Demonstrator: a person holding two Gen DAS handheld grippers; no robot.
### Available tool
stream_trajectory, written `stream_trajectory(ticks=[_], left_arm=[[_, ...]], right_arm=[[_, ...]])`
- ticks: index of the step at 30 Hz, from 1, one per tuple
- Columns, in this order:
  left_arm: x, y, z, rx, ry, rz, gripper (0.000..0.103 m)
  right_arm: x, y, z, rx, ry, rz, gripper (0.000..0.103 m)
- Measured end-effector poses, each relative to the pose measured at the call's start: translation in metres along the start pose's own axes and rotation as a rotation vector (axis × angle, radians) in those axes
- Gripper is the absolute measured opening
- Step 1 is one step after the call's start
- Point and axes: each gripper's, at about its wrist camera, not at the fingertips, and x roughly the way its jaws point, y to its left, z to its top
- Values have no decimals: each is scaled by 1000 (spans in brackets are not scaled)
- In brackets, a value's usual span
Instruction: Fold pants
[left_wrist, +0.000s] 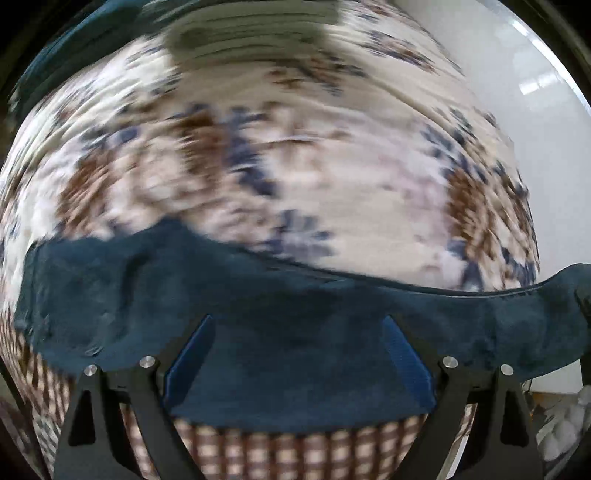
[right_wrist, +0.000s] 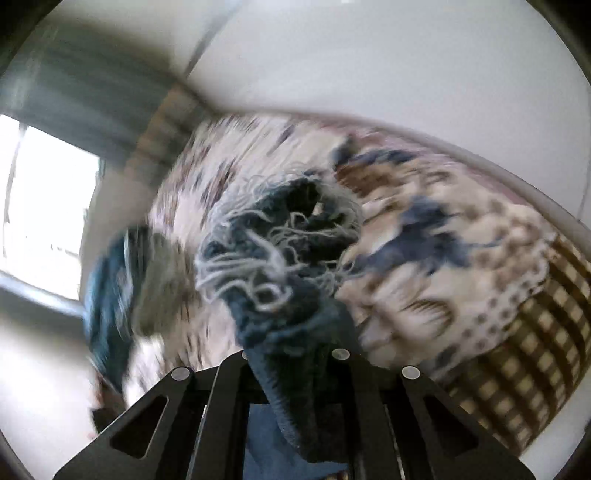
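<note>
The pants are dark teal jeans. In the left wrist view a wide band of them (left_wrist: 295, 295) stretches across the frame over the patterned bed. My left gripper (left_wrist: 295, 328) stands wide open, its blue fingers (left_wrist: 192, 354) lying against the fabric, which hangs between and behind them. In the right wrist view my right gripper (right_wrist: 291, 354) is shut on a bunched, frayed leg end of the jeans (right_wrist: 280, 251), held up above the bed. Another part of the jeans (right_wrist: 107, 295) hangs blurred at the left.
A bed with a floral white, blue and brown cover (left_wrist: 295, 155) fills the view; its checked side (right_wrist: 535, 354) shows at the edge. A white wall (right_wrist: 369, 55) and a bright window (right_wrist: 48, 206) lie beyond. Both views are motion-blurred.
</note>
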Motion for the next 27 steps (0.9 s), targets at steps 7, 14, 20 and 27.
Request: stream_trajectory(ticks=[7, 14, 20, 27], left_arm=[[-36, 136, -22, -204, -30, 74, 92], [-50, 230, -36, -281, -57, 152, 92], [-36, 248, -32, -313, -39, 73, 92], [-25, 216, -16, -310, 2, -131, 92]], right_arm=[[73, 164, -118, -385, 158, -107, 9], [155, 255, -291, -808, 319, -163, 9], [194, 256, -342, -837, 481, -248, 35], [137, 238, -283, -478, 642, 20, 91]])
